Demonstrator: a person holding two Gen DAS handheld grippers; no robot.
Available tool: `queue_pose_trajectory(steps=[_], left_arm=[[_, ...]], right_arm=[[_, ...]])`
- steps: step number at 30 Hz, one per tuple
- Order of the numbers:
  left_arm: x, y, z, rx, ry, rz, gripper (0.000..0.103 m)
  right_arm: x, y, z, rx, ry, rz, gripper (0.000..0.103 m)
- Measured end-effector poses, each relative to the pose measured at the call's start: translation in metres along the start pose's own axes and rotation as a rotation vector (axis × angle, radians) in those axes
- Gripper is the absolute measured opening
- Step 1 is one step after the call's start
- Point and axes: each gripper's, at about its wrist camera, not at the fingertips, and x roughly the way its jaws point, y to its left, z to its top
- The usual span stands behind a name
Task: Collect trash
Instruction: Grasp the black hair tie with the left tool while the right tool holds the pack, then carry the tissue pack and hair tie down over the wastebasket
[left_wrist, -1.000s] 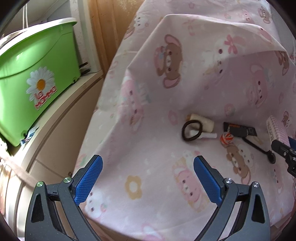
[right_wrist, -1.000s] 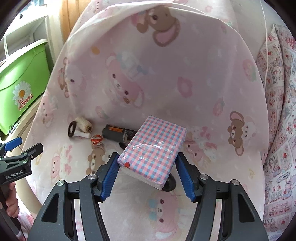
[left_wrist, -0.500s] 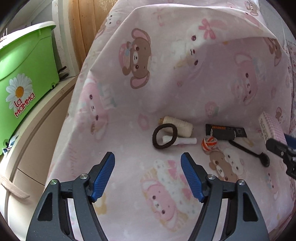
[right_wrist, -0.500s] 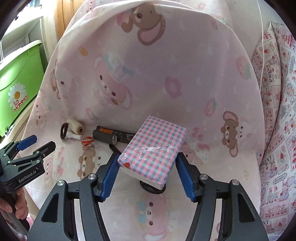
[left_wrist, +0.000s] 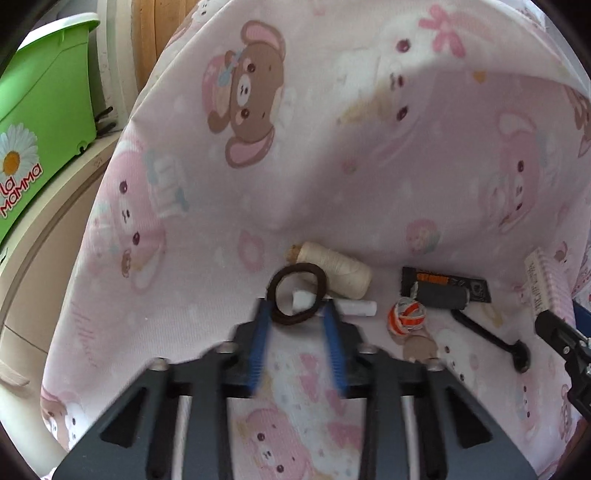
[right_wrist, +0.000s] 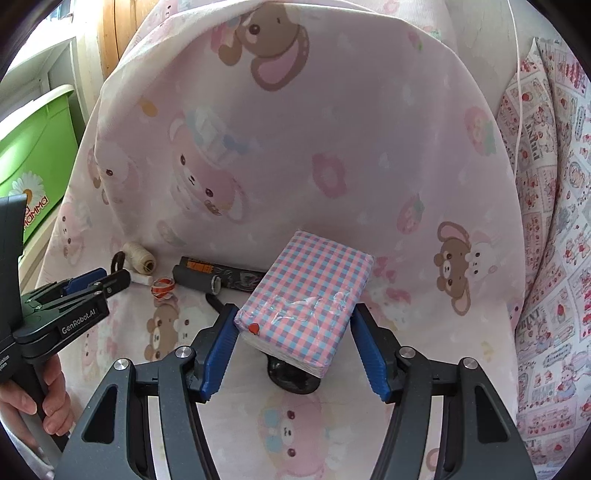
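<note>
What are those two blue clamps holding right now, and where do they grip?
The right gripper clamps the checked tissue pack by its long sides, near end. The left gripper, jaws just closing around the brown hair tie, shows no clear grip.

Left claw (left_wrist: 295, 314) jaws just closing, nearly together; right claw (right_wrist: 293, 325) stands half-spread.

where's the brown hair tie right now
In the left wrist view the hair tie lies on the pink sheet, against the thread spool, between the left claw tips.
</note>
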Motion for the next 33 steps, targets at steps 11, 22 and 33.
queue_pose_trajectory(steps=[11,22,33], left_arm=[[-0.032,0.033,0.008,-0.095,0.036,-0.131,0.003],[-0.085,0.034,-0.017,-0.035,-0.056,-0.07,0.004],[-0.135,0.015,-0.039,0.122,-0.189,-0.026,0.004]], right_arm=[[-0.01,-0.001,-0.003,-0.017,-0.01,0.021,0.064],[-0.03,0.015,-0.008,-0.069,-0.081,0.118,0.064],[-0.065,0.037,-0.022,-0.134,-0.078,0.228,0.064]])
